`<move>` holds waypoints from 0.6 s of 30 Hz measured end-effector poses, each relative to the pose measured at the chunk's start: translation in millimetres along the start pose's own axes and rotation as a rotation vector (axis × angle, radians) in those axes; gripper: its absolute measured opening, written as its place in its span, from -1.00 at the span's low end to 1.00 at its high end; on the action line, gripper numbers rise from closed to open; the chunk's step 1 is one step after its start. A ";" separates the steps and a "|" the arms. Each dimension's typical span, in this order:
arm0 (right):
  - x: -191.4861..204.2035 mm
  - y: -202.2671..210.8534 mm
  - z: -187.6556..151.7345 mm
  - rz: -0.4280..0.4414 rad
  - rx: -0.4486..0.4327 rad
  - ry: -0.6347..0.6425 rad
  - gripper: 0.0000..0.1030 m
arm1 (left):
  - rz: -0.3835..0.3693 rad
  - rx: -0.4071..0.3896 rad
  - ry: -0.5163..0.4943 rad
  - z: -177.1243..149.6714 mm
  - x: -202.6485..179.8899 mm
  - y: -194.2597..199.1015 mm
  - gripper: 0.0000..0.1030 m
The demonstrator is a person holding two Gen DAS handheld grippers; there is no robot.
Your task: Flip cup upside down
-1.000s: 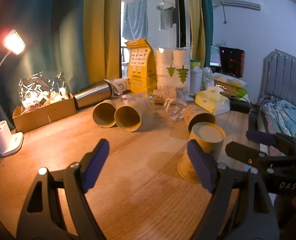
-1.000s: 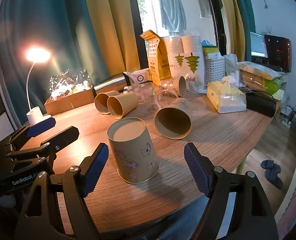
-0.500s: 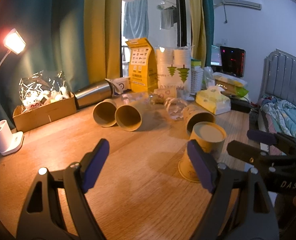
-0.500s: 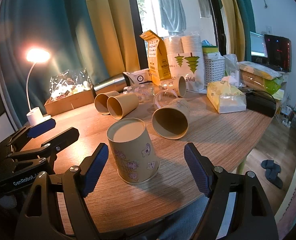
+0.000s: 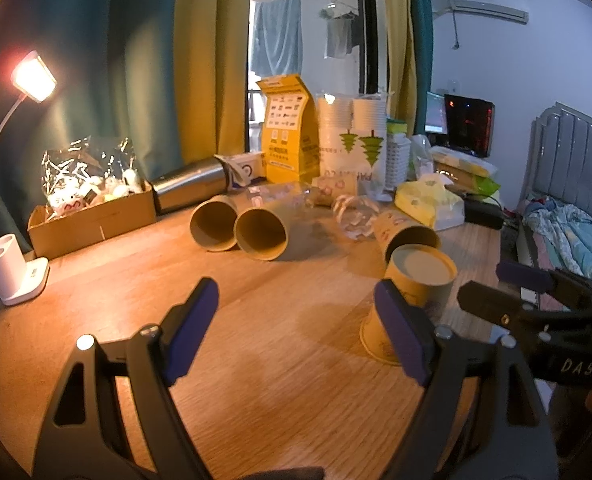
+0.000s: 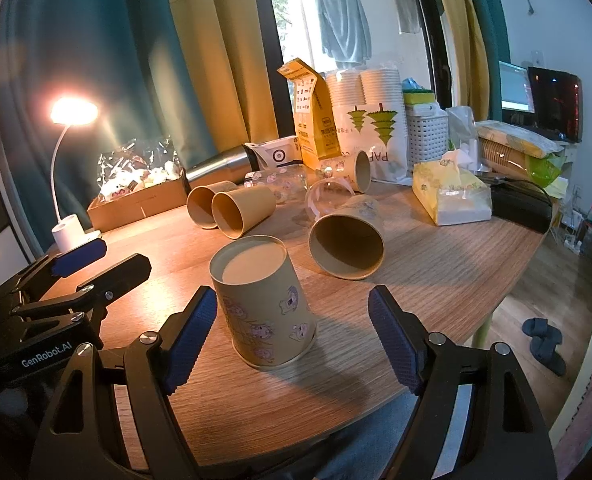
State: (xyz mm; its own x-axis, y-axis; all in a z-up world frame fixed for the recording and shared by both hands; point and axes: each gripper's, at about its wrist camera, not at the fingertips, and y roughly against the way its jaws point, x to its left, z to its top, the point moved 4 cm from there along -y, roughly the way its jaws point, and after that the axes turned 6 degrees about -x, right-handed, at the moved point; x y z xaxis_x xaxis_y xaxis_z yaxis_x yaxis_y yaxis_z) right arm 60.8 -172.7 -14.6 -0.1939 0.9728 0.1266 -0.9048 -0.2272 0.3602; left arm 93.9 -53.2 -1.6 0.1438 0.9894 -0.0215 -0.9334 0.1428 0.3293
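Observation:
A tan paper cup with cartoon prints (image 6: 262, 300) stands upside down, base up, on the wooden table near its front edge. It also shows in the left wrist view (image 5: 416, 280), partly behind my left gripper's right finger. My right gripper (image 6: 292, 338) is open and empty, its jaws just in front of the cup and apart from it. My left gripper (image 5: 296, 336) is open and empty over bare table, left of the cup. Another cup (image 6: 346, 242) lies on its side behind it.
Two more cups (image 6: 232, 212) lie on their sides further back, with a clear plastic cup (image 6: 326, 198) and a steel flask (image 6: 220, 164). A lamp (image 5: 16, 184), a cardboard box (image 5: 92, 216), a tissue pack (image 6: 450, 194) and cup stacks (image 6: 364, 112) line the back.
Both grippers stay open and nearly still. The views have shifted only very slightly; the upside-down cup has not moved.

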 end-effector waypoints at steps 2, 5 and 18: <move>0.1 0.4 0.0 0.000 -0.001 -0.001 0.57 | 0.000 -0.002 -0.003 0.0 -0.1 -0.2 0.59; -0.2 -0.2 0.1 0.001 0.000 0.000 0.57 | 0.001 -0.003 -0.004 -0.2 0.0 -0.2 0.59; -0.1 -0.3 0.2 0.001 0.001 0.000 0.57 | 0.002 -0.009 -0.015 0.3 -2.0 2.4 0.59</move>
State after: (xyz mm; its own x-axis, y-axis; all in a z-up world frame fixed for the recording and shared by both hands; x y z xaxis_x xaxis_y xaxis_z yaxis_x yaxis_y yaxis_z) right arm 61.2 -172.8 -14.6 -0.1946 0.9726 0.1269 -0.9043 -0.2280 0.3610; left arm 91.4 -54.9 -0.5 0.1465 0.9892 -0.0069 -0.9366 0.1410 0.3209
